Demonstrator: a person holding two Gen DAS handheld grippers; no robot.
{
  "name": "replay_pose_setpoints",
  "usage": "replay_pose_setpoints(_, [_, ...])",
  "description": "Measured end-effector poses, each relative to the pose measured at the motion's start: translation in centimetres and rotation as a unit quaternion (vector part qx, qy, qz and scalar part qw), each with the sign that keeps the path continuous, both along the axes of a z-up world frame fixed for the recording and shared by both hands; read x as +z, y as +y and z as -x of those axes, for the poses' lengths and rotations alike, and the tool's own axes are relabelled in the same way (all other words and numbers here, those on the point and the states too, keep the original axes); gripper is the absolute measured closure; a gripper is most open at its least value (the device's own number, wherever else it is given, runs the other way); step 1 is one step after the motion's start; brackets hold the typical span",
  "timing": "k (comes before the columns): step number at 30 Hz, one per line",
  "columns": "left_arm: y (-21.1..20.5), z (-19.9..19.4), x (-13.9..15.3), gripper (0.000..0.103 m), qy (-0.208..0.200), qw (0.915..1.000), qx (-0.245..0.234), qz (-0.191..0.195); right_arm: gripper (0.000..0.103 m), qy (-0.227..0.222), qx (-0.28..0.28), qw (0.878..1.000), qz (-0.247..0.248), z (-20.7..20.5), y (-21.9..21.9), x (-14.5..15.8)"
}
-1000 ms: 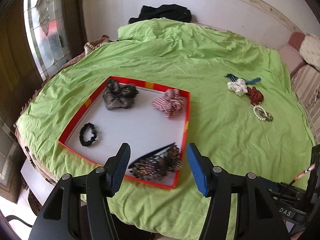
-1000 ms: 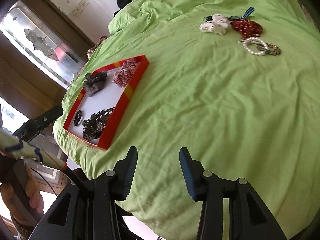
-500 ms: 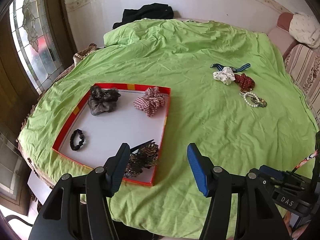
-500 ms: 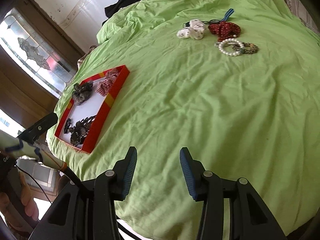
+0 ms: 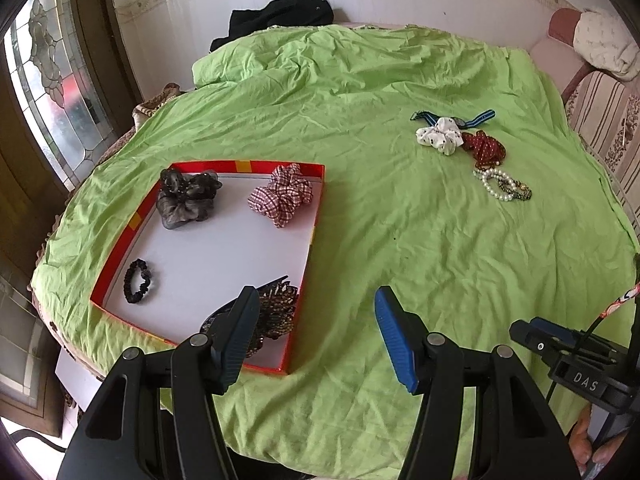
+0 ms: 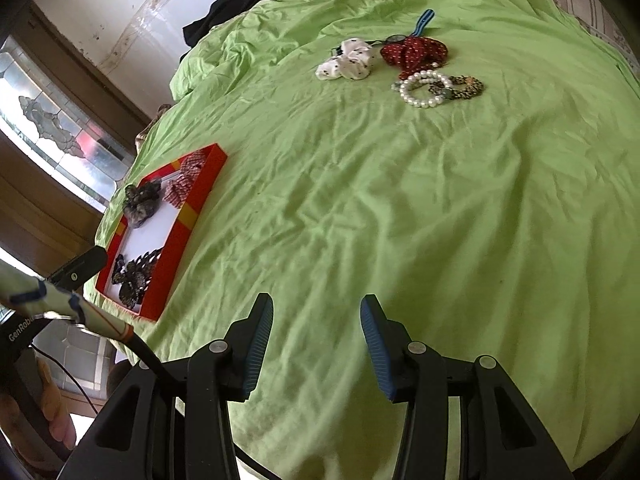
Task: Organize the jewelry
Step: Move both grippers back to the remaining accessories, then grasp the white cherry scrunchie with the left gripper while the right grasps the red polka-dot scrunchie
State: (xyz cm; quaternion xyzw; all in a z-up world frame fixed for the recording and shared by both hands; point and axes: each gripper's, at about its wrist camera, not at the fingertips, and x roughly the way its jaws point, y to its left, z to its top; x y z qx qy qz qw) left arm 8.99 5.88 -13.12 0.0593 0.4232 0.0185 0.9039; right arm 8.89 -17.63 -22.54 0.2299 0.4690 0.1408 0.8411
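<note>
A red-rimmed tray (image 5: 316, 216) with a white floor lies on the green bed. It holds a grey scrunchie (image 5: 186, 198), a checked scrunchie (image 5: 282, 194), a small black hair tie (image 5: 137, 281) and a dark beaded hair claw (image 5: 276, 312). Far right lie a white spotted scrunchie (image 5: 438, 138), a red dotted scrunchie (image 5: 484, 148), a pearl bracelet (image 5: 494, 184) and a blue striped band (image 5: 480, 117). My left gripper (image 5: 316, 320) is open and empty above the tray's near right corner. My right gripper (image 6: 316, 328) is open and empty over bare sheet, with the pearl bracelet (image 6: 422, 88) far ahead.
The green sheet (image 5: 400, 248) covers a round bed. A black garment (image 5: 280, 14) lies at the back by the wall. A window (image 5: 48, 92) is at the left. The right gripper's body (image 5: 576, 360) shows at the lower right of the left view.
Both grippers have drawn back and shifted right. The tray has slid left in the left view. The loose jewelry looks nearer in the right view. Both stay open.
</note>
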Motion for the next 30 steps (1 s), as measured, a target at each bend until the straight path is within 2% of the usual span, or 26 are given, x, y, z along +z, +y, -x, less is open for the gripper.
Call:
replay_pose_setpoints(7, [-1.0, -1.8, -0.9, 0.044, 0.013, 0.9999, -0.005, 0.001, 0.053, 0.008, -0.02, 1.0, 0.004, -1.2, -2.1, -0.6])
replay_pose_setpoints(14, [-2.9, -6.3, -1.7, 0.043, 0.042, 0.9983, -0.021, 0.036, 0.049, 0.008, -0.05, 0.998, 0.034, -3.9, -5.8, -0.6])
replay_pose_setpoints(22, [-8.1, -16.4, -3.4, 0.043, 0.068, 0.992, -0.059, 0.088, 0.046, -0.009, -0.097, 0.993, 0.068, -10.2, -10.6, -0.4])
replay_pose_setpoints(28, [-11.2, -25.1, -5.8, 0.043, 0.09, 0.9798, -0.077, 0.161, 0.045, -0.026, -0.113, 0.992, 0.059, -16.3, -13.0, 0.0])
replay_pose_setpoints(30, [-11.8, -27.8, -6.9, 0.043, 0.103, 0.973, -0.072, 0.194, 0.045, -0.026, -0.111, 0.992, 0.061, -18.9, -13.2, 0.1])
